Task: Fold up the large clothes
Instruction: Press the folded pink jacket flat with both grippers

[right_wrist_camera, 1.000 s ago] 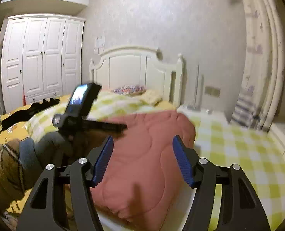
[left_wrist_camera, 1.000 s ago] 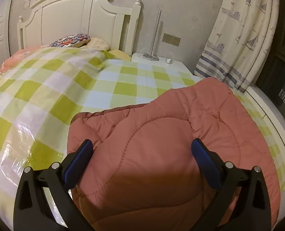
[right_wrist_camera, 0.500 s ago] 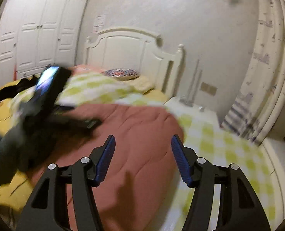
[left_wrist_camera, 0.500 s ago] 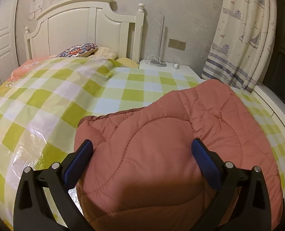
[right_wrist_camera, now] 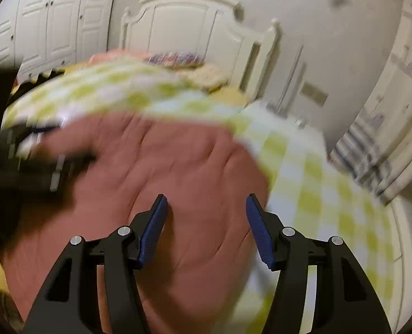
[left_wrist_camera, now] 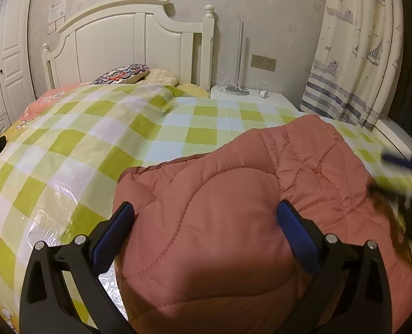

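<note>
Pink quilted jacket (left_wrist_camera: 233, 222) is lying bunched on the checkered bed (left_wrist_camera: 80, 144), left gripper (left_wrist_camera: 206, 222) and right gripper (right_wrist_camera: 206, 222) both hovering over it with fingers spread and gripping nothing; best pinching opposite edges, not bulk.

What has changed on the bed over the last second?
The right hand-held gripper swung down and in over the pink quilted coat; its view is now motion-blurred. The left hand-held gripper drew back slightly. Neither took hold of anything: both remain open, and the coat lies unmoved on the green checked cover.
</note>
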`<control>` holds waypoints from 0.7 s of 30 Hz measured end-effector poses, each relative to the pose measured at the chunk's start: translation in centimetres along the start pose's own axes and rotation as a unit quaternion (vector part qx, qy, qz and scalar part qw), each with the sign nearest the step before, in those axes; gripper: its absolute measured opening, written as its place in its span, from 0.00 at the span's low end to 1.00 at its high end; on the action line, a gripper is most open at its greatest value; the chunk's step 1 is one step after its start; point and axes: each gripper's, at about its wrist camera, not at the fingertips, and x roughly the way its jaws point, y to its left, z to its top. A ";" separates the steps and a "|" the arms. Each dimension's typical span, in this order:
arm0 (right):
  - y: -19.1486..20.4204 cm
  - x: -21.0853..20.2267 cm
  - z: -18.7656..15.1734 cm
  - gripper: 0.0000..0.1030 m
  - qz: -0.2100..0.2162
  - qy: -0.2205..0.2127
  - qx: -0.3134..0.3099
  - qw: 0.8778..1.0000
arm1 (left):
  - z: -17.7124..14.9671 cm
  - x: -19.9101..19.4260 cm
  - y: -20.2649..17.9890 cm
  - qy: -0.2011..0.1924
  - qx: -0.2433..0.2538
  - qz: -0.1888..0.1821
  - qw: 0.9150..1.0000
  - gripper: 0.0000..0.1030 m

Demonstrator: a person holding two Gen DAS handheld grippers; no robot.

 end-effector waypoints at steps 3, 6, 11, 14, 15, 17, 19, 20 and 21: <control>-1.8 1.5 2.9 0.54 0.001 -0.002 0.036 0.999 | 0.0 0.1 0.1 0.002 -0.002 -0.003 1.000 0.98; -2.6 5.6 4.9 0.54 0.014 0.020 0.054 0.998 | 0.0 0.1 0.1 0.002 -0.002 -0.004 1.000 0.98; -0.9 13.4 2.6 0.55 0.001 0.138 0.004 0.990 | 0.1 0.3 -0.1 0.007 0.003 -0.004 1.000 0.98; -0.9 12.5 2.8 0.56 -0.026 0.125 -0.008 0.992 | 0.2 0.3 -0.1 0.008 0.004 -0.006 1.000 0.98; -0.8 11.9 2.9 0.56 -0.036 0.115 -0.016 0.993 | 0.1 0.3 0.0 0.008 0.004 -0.006 1.000 0.98; -1.1 9.3 3.0 0.56 -0.047 0.086 -0.004 0.995 | 0.0 0.2 0.1 0.006 0.001 -0.006 1.000 0.98; -1.3 6.5 2.7 0.61 -0.045 0.058 0.021 0.997 | -0.1 0.2 0.3 0.005 -0.002 -0.008 1.000 0.98; -1.2 4.5 2.2 0.63 -0.038 0.041 0.034 0.998 | -0.1 0.2 0.5 0.005 -0.005 -0.009 1.000 0.98; -0.7 2.6 1.5 0.65 -0.030 0.025 0.037 0.999 | -0.1 0.2 0.6 0.005 -0.006 -0.010 1.000 0.98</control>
